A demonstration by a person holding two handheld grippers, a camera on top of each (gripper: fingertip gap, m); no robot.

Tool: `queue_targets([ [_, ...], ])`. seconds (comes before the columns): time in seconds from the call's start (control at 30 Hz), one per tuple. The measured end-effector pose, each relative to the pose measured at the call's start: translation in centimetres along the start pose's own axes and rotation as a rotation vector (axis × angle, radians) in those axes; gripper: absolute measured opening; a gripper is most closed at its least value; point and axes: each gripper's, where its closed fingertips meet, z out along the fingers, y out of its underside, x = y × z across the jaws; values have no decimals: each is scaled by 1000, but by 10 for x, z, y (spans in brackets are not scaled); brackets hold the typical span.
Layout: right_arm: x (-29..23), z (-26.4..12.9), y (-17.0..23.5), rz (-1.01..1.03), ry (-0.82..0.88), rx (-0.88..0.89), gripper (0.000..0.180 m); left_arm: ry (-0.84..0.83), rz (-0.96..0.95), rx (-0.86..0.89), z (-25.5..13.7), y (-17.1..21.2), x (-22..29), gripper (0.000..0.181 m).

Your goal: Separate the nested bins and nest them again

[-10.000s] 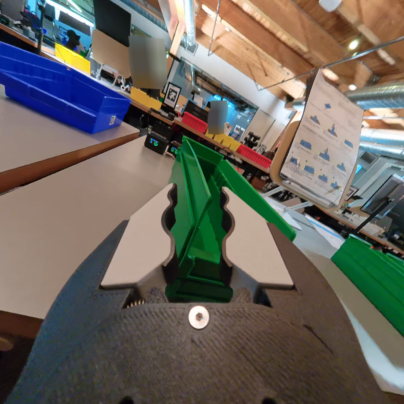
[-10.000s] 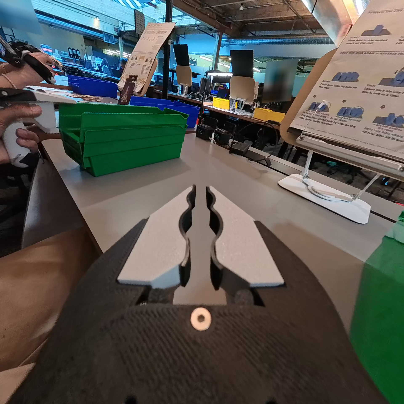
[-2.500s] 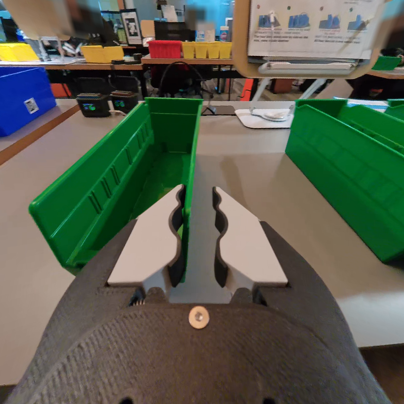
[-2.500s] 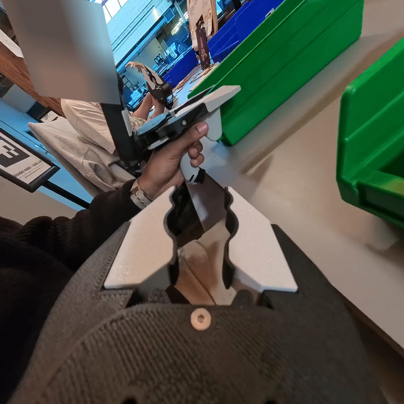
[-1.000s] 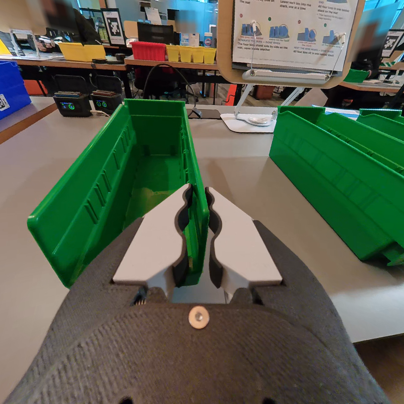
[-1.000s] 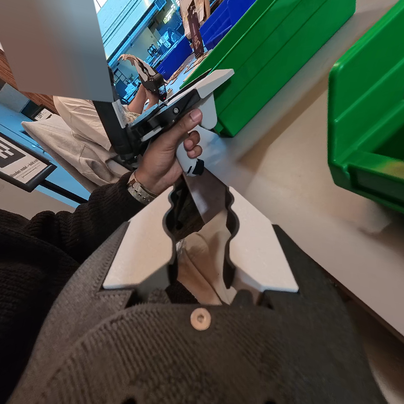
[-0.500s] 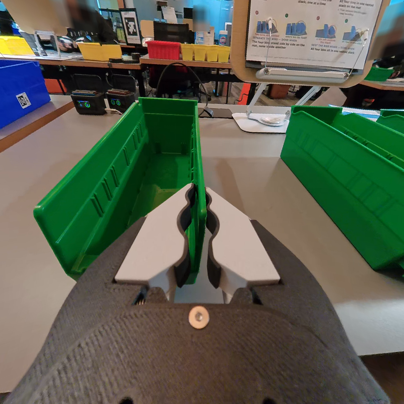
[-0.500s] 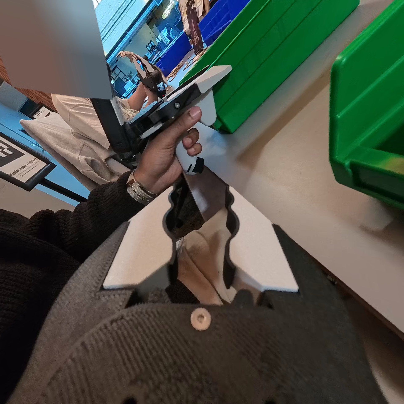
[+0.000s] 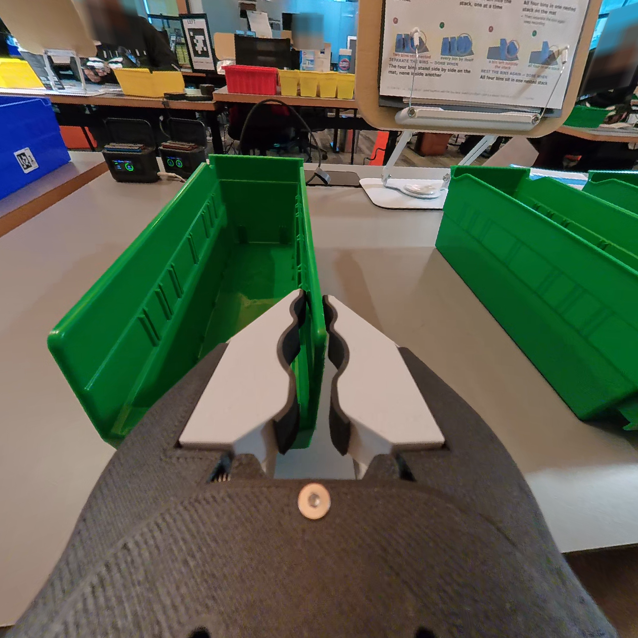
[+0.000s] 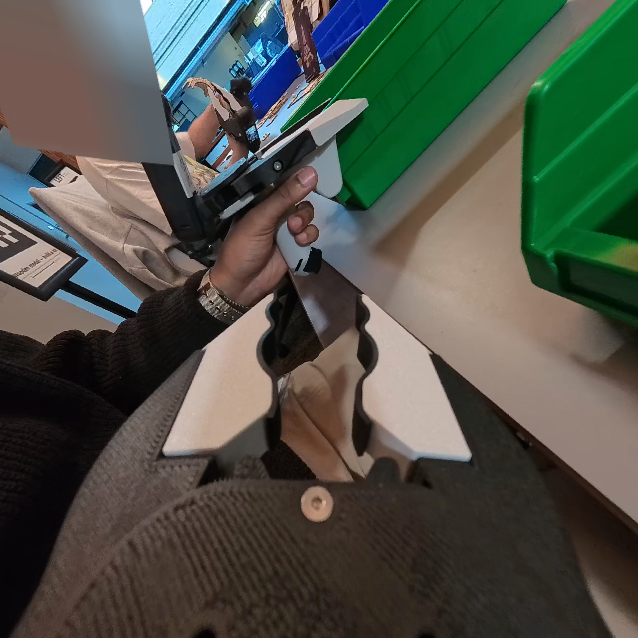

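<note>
On the counter (image 9: 397,276), your left claw (image 9: 313,303) pinches the right wall of a green bin (image 9: 145,310). Your right claw (image 10: 314,310) hangs open off the edge, holding nothing.

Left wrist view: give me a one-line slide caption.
Left gripper shut on the right wall of a green bin standing on the grey table; more green bins sit to its right.

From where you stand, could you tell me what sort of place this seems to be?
Probably a shared workshop or lab set up for data collection. Long tables behind hold yellow bins and a red bin, an instruction sheet stands clipped on a stand, and green bins sit on the grey table.
</note>
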Motion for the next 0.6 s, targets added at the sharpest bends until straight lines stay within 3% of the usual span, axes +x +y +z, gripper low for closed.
queue_targets([
  [0.6, 1, 1, 1, 0, 1, -6, 43, 2, -5, 0, 0, 0, 0, 5],
])
